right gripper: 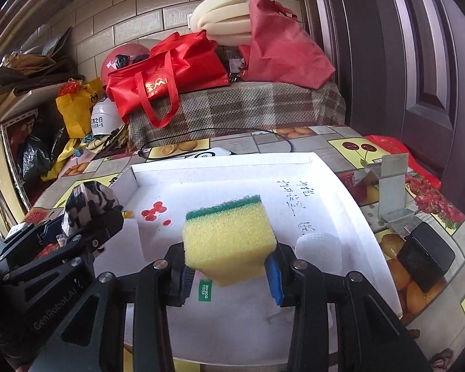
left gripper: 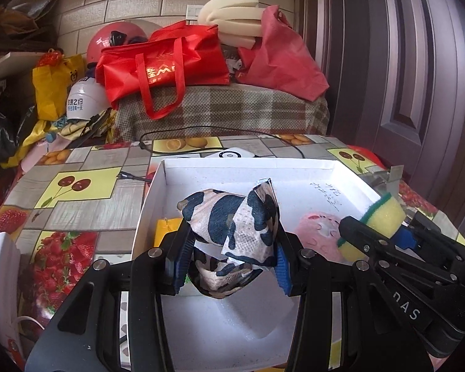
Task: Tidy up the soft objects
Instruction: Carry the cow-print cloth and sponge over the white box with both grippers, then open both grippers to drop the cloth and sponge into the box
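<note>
My left gripper (left gripper: pixel 232 257) is shut on a black-and-white patterned cloth pouch (left gripper: pixel 229 226), held above the white open box (left gripper: pixel 294 167). My right gripper (right gripper: pixel 229 271) is shut on a yellow sponge with a green scouring layer (right gripper: pixel 229 238), also over the box (right gripper: pixel 220 158). In the left wrist view the sponge (left gripper: pixel 384 217) and the right gripper (left gripper: pixel 383 232) show at the right edge. The right wrist view shows the pouch (right gripper: pixel 88 200) in the left gripper (right gripper: pixel 88 218) at the left. A pink soft object (left gripper: pixel 316 235) lies in the box.
The box stands on a table with a fruit-print cloth (left gripper: pixel 77 192). A black cable (left gripper: pixel 220 130) and a white device (left gripper: pixel 232 154) lie behind it. A metal bracket (right gripper: pixel 387 186) and a black case (right gripper: pixel 424 257) sit at the right. Red bags (left gripper: pixel 164 65) crowd the back.
</note>
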The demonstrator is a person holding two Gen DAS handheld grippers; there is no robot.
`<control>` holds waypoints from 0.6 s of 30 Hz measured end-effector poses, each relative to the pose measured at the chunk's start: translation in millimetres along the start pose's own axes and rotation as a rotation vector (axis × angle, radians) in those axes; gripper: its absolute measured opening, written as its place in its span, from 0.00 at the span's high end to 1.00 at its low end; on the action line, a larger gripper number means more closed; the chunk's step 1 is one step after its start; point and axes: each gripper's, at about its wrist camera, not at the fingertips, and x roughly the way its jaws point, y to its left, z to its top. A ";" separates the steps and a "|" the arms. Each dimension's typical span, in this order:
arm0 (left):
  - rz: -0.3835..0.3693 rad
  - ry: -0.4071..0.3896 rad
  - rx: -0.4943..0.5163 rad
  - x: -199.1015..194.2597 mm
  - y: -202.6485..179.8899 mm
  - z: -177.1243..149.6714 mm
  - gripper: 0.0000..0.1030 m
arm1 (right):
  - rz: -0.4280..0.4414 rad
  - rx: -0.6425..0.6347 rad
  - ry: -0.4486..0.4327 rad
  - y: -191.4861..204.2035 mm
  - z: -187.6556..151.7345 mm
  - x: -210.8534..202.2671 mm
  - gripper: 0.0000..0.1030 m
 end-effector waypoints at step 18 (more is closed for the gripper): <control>0.058 -0.012 0.005 4.8 -2.8 2.5 0.47 | -0.011 -0.038 -0.003 7.1 1.6 -0.4 0.59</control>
